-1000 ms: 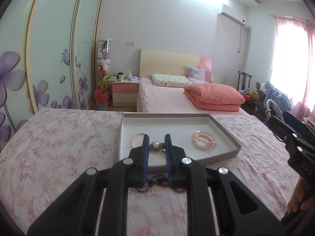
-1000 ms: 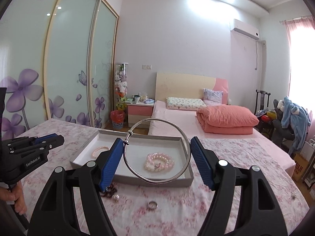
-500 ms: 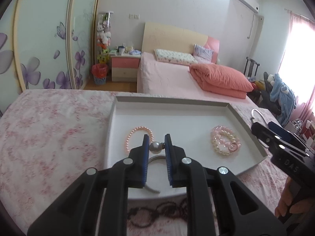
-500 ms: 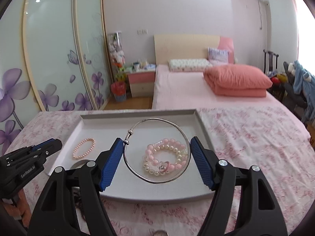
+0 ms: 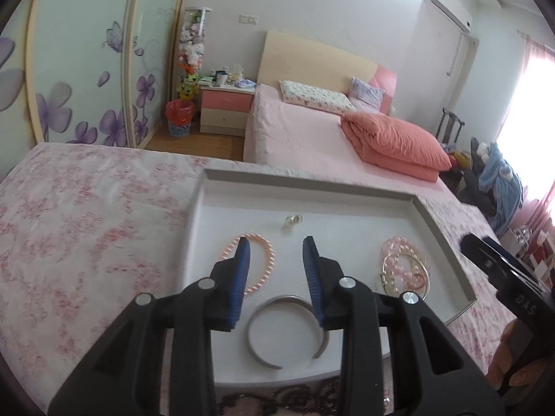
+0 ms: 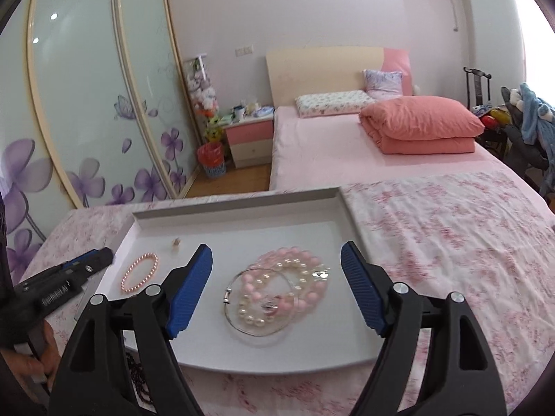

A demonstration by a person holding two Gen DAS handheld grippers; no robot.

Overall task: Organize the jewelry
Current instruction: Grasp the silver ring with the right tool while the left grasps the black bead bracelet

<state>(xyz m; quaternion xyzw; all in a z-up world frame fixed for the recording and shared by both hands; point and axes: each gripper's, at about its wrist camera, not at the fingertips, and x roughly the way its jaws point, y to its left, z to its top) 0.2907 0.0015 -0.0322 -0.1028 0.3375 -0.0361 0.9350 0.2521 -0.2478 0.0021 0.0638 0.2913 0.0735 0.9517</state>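
A grey tray (image 5: 312, 182) (image 6: 242, 204) lies on the floral cloth. In it are a pink bead bracelet (image 5: 267, 263) (image 6: 138, 272), a grey open bangle (image 5: 288, 332), a small earring (image 5: 293, 220) (image 6: 177, 242), and a pile of pink and white pearl bracelets (image 5: 402, 267) (image 6: 305, 277) with a thin silver hoop (image 6: 258, 303) lying on it. My left gripper (image 5: 275, 267) is open and empty over the bangle. My right gripper (image 6: 275, 284) is open and empty just above the hoop and pearls.
A dark bead string (image 5: 305, 395) (image 6: 138, 378) lies on the cloth at the tray's near edge. A bed with a folded orange quilt (image 6: 419, 124), a nightstand (image 5: 225, 107) and sliding wardrobe doors (image 6: 86, 104) stand behind the table.
Both grippers moved forward over the tray and opened. The left let go of the grey bangle with the ball end; the right dropped the silver hoop onto the pearl bracelets.
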